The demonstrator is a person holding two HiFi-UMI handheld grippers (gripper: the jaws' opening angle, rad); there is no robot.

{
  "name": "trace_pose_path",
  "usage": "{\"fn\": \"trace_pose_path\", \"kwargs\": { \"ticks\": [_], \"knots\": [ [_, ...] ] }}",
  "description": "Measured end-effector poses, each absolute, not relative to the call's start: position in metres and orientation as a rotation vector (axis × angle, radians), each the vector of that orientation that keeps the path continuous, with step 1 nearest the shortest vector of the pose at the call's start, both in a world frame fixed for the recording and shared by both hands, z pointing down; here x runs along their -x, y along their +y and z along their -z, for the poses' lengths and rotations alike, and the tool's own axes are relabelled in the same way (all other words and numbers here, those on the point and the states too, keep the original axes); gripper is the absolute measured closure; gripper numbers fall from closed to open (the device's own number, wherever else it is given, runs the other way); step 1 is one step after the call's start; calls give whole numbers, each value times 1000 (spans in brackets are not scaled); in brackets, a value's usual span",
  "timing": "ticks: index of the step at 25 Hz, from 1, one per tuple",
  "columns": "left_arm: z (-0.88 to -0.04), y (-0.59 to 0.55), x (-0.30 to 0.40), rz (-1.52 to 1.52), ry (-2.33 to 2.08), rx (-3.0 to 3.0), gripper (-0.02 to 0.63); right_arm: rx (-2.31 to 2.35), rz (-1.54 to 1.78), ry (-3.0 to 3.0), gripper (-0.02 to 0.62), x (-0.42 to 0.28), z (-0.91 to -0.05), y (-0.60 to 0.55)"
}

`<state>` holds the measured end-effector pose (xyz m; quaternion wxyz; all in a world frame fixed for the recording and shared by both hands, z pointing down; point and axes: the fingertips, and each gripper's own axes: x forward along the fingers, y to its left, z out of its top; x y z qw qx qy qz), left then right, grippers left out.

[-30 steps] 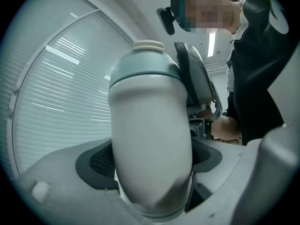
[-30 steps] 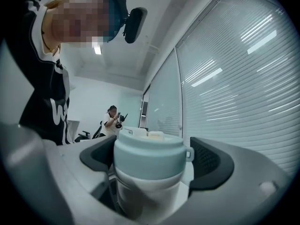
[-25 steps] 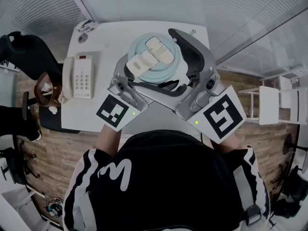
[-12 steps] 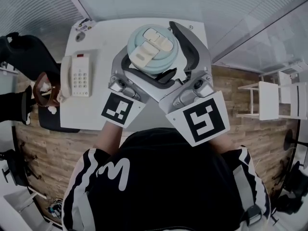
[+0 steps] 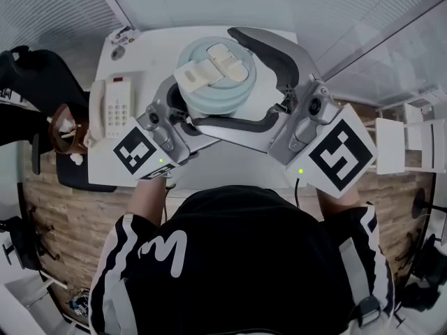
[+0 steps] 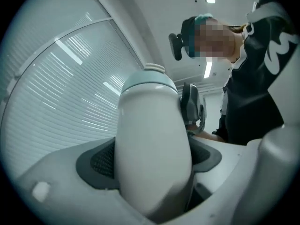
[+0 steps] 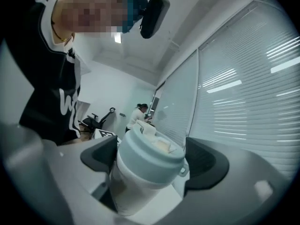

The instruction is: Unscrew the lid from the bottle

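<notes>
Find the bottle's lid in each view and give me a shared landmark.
Head view: lid upper centre, seen from above.
Left gripper view: lid at centre, capping the bottle.
Right gripper view: lid lower centre, between the jaws.
Shared landmark: window blinds.

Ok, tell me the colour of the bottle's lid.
Pale blue-green lid, cream flip cap on top; shows best in the right gripper view.

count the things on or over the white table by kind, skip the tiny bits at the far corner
bottle: 1
lid: 1
telephone: 1
grippers, left gripper and right gripper: 2
total: 5
</notes>
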<state>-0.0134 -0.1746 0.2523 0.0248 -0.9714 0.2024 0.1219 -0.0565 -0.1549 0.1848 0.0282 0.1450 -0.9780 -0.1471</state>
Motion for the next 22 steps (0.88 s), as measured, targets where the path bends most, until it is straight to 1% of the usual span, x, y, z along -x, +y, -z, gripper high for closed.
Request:
{"fn": "trace_pose_path", "kwargs": {
  "ticks": [2,6,9,14,20,21,22],
  "knots": [
    [-248,-168,15,-403,564,3010,164,-324,440,-3018,137,59,-184,-149],
    [-246,-151,13,-352,397,3018,164,-34,346,-3066,120,66,-182,-132],
    [-243,-142,9,-360,243,3045,164,191,323,-3076,91,73,-178,-120],
    [-241,-135,10,-366,41,3099,164,467,271,-3073,75,78,-175,-109],
    [-239,-124,6,-384,-167,3115,164,833,72,-3074,94,62,-167,-99],
    [-238,-124,6,-408,-181,3116,164,874,31,-3080,100,60,-164,-101],
    [-236,-125,6,-435,-183,3116,164,901,5,-3093,121,59,-161,-104]
  ]
}}
